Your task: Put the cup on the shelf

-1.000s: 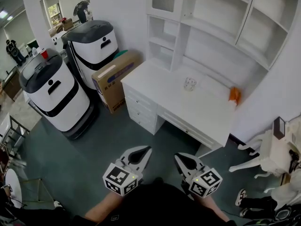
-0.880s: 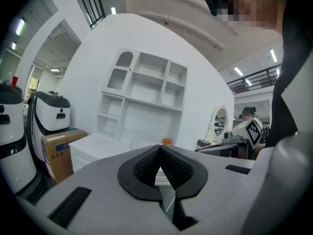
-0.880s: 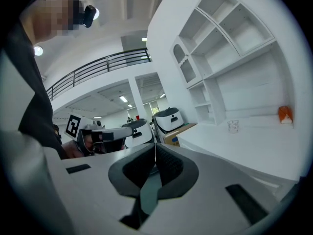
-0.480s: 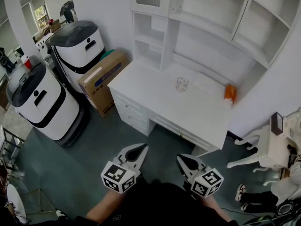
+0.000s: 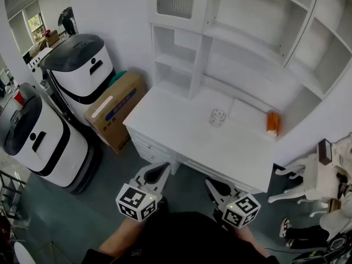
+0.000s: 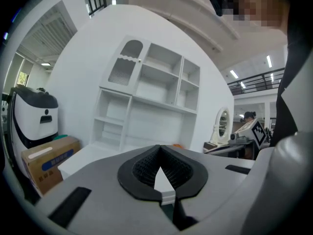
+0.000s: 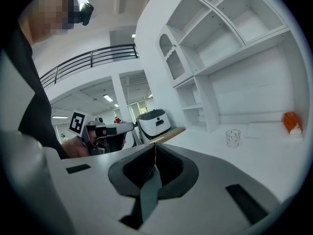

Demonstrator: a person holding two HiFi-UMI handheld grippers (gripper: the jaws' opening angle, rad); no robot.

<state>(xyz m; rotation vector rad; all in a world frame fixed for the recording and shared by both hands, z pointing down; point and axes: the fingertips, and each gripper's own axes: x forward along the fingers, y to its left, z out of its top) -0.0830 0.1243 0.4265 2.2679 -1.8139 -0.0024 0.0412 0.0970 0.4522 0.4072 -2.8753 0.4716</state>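
A small clear cup [image 5: 218, 117] with a dotted pattern stands upright near the middle of the white desk [image 5: 181, 131]; the right gripper view shows the cup [image 7: 233, 137] far ahead. Above the desk rises a white shelf unit [image 5: 231, 34] with open compartments. My left gripper [image 5: 164, 168] and right gripper [image 5: 211, 185] are held low in front of the desk's front edge, well short of the cup. Both are shut with nothing between their jaws, as seen on the left gripper [image 6: 159, 147] and the right gripper [image 7: 155, 145].
An orange object [image 5: 272, 122] sits at the desk's back right. A cardboard box [image 5: 115, 111] and two white-and-black machines [image 5: 82, 70] [image 5: 33, 142] stand to the desk's left. A white chair [image 5: 300, 180] is at the right. Drawers [image 5: 151, 147] front the desk's left side.
The view has come nearer to the desk and shelf, which now fill more of the picture. Both grippers stay shut and low in front of the person.
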